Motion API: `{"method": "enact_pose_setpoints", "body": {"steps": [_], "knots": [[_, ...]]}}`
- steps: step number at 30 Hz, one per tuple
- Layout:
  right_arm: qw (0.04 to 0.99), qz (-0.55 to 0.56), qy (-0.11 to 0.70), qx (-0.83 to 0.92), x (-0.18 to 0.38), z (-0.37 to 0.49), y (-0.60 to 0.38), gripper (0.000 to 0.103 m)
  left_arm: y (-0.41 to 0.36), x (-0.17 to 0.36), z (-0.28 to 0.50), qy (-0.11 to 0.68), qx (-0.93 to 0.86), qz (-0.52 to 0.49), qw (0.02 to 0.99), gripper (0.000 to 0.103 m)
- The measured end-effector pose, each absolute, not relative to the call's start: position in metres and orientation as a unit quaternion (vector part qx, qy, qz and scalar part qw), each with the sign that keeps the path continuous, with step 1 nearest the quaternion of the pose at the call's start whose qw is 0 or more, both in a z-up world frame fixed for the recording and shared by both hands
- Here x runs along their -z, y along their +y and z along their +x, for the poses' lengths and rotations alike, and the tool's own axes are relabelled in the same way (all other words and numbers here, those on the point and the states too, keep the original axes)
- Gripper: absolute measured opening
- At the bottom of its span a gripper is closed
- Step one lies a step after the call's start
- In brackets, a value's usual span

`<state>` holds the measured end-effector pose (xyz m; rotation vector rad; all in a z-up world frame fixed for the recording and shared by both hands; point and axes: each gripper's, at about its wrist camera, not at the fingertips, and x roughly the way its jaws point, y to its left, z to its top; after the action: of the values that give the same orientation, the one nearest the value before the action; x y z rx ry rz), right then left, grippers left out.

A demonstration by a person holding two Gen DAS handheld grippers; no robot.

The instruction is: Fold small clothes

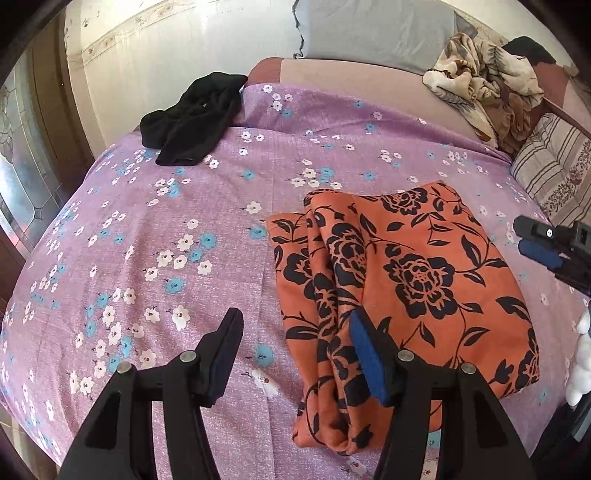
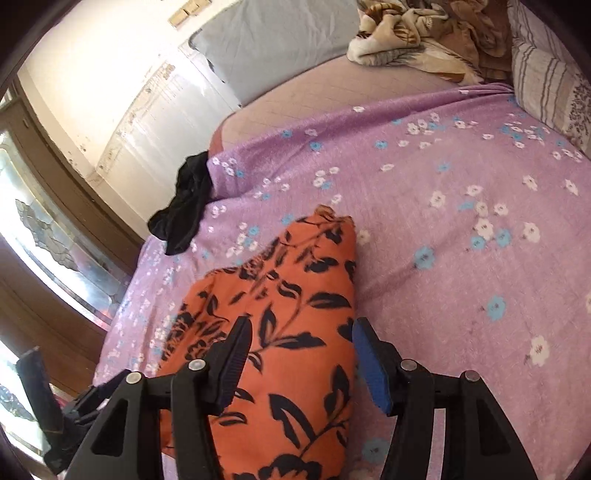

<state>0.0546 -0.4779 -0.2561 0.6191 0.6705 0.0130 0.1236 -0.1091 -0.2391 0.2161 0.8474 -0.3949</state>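
Note:
An orange garment with a black flower print lies folded on the purple flowered bedsheet. My left gripper is open and empty above the garment's left edge, its right finger over the cloth. My right gripper is open and empty just above the garment's right part. It also shows at the right edge of the left wrist view. A black garment lies crumpled at the far left of the bed, also in the right wrist view.
A crumpled beige patterned blanket and a striped cushion lie at the far right. A grey pillow leans on the wall behind. A window and wooden frame stand left of the bed.

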Motion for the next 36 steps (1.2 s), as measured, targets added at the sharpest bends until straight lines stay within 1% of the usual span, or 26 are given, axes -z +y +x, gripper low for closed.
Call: {"method": "enact_pose_setpoints", "body": {"steps": [2,5,10,12,18,19,23,26,28,33,36], "knots": [[0.9,0.29,0.326,-0.019,0.252,0.07,-0.472,0.058,-0.109,0.242,0.126,0.409,0.184,0.108,0.887,0.061],[0.892,0.276,0.357,-0.033,0.255,0.101,-0.463,0.055,-0.112,0.246,0.126,0.403,0.178,0.126,0.889,0.061],[0.846,0.292,0.446,-0.006,0.303,0.151,-0.465,0.053,-0.114,0.252,0.128,0.405,0.176,0.14,0.886,0.061],[0.835,0.293,0.466,0.001,0.319,0.16,-0.468,0.054,-0.115,0.254,0.128,0.404,0.176,0.143,0.886,0.061],[0.838,0.275,0.471,0.016,0.311,0.165,-0.465,0.055,-0.116,0.256,0.127,0.403,0.175,0.152,0.885,0.061],[0.842,0.271,0.465,0.018,0.307,0.165,-0.462,0.057,-0.115,0.256,0.126,0.404,0.175,0.152,0.885,0.061],[0.861,0.279,0.423,-0.04,0.282,0.166,-0.444,0.056,-0.112,0.257,0.128,0.407,0.178,0.148,0.884,0.061],[0.866,0.271,0.413,-0.084,0.273,0.175,-0.419,0.056,-0.111,0.258,0.128,0.407,0.178,0.148,0.884,0.062],[0.86,0.273,0.418,-0.103,0.277,0.184,-0.402,0.056,-0.11,0.259,0.129,0.409,0.178,0.147,0.883,0.062],[0.838,0.269,0.457,-0.13,0.31,0.208,-0.369,0.057,-0.111,0.261,0.13,0.414,0.175,0.151,0.881,0.062],[0.831,0.3,0.447,-0.14,0.309,0.205,-0.378,0.057,-0.109,0.26,0.134,0.423,0.181,0.14,0.877,0.062]]}}
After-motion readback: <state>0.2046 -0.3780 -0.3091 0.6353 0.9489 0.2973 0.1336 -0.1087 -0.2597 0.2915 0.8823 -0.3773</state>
